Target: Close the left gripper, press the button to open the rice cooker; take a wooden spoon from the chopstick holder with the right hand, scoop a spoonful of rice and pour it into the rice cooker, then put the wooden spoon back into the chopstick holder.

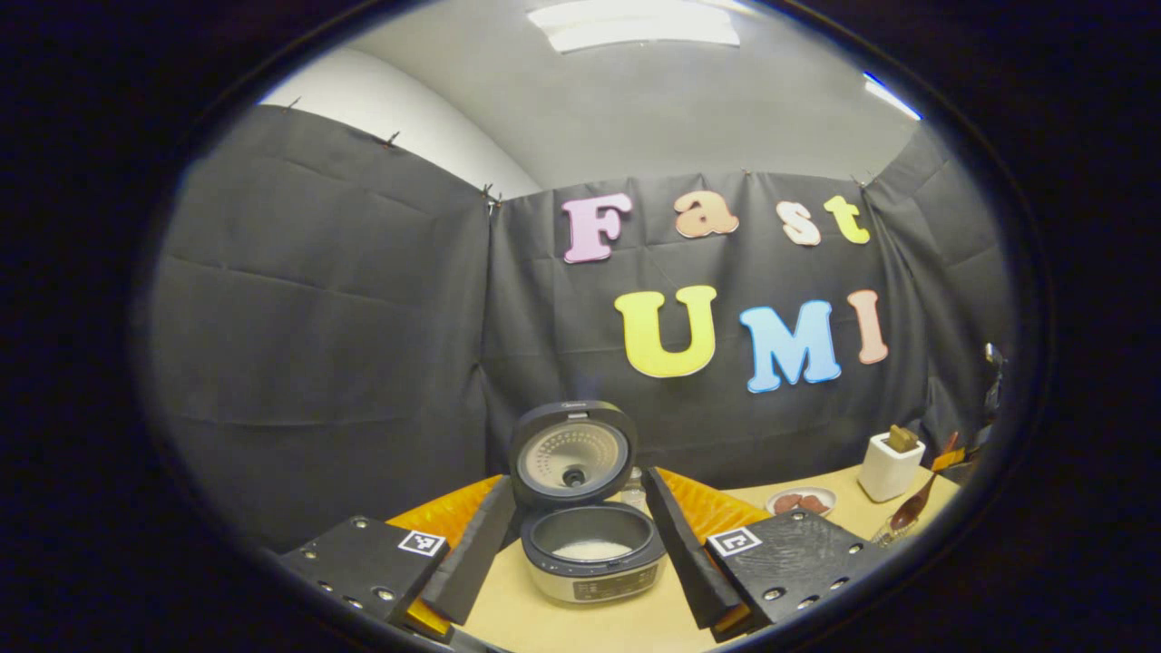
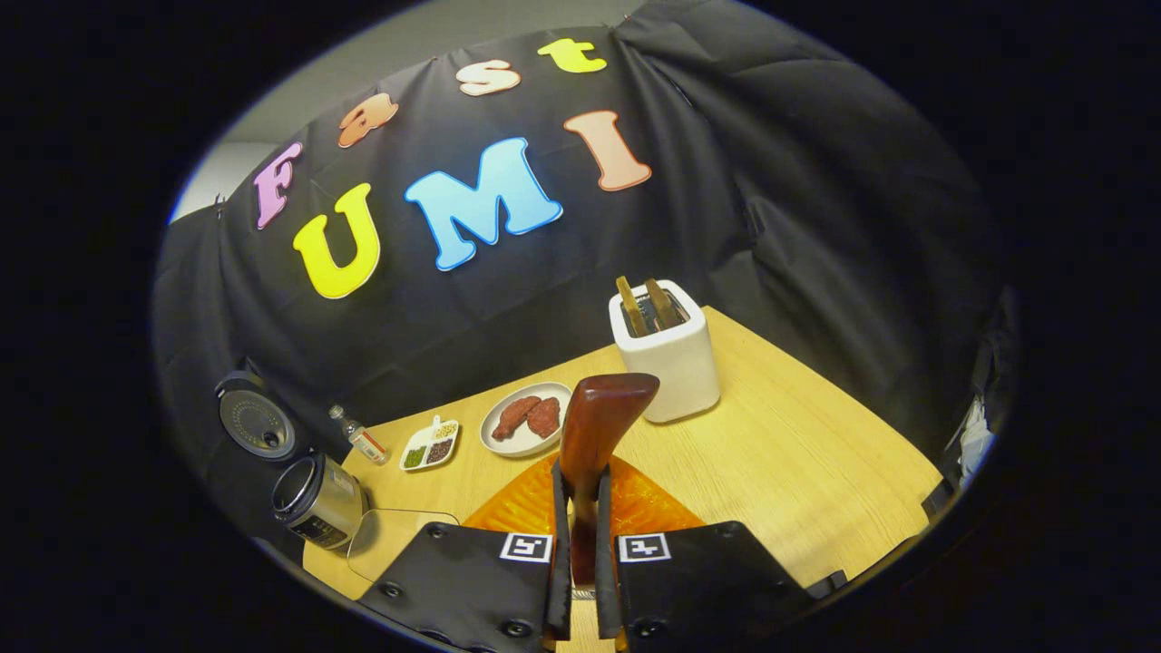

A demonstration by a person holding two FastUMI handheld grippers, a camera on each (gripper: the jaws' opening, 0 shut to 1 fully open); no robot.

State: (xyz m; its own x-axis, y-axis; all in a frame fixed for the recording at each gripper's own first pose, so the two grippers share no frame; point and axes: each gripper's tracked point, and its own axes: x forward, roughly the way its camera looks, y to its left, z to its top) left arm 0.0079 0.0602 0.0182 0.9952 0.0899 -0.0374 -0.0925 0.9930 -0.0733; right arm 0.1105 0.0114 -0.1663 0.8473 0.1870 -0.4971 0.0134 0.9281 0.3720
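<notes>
Left gripper [image 1: 580, 553]: I see its fingers spread wide, holding nothing, the rice cooker [image 1: 591, 553] framed between them on the tabletop [image 1: 580, 626]. Cooker lid [image 1: 571, 452] stands up, open; white rice sits in the inner pot. Farther right, the white chopstick holder [image 1: 890, 467], with a small plate [image 1: 802, 501] just beside it.

Right gripper [image 2: 580, 535]: fingers pinch the wooden spoon [image 2: 596, 435], which sticks up and away from me. Beyond it, the chopstick holder [image 2: 669, 355] with two wooden handles poking out. Plate of reddish pieces [image 2: 526, 419], divided dish [image 2: 429, 445] and small bottle [image 2: 360, 437] lie leftward toward the cooker [image 2: 317, 499].
</notes>
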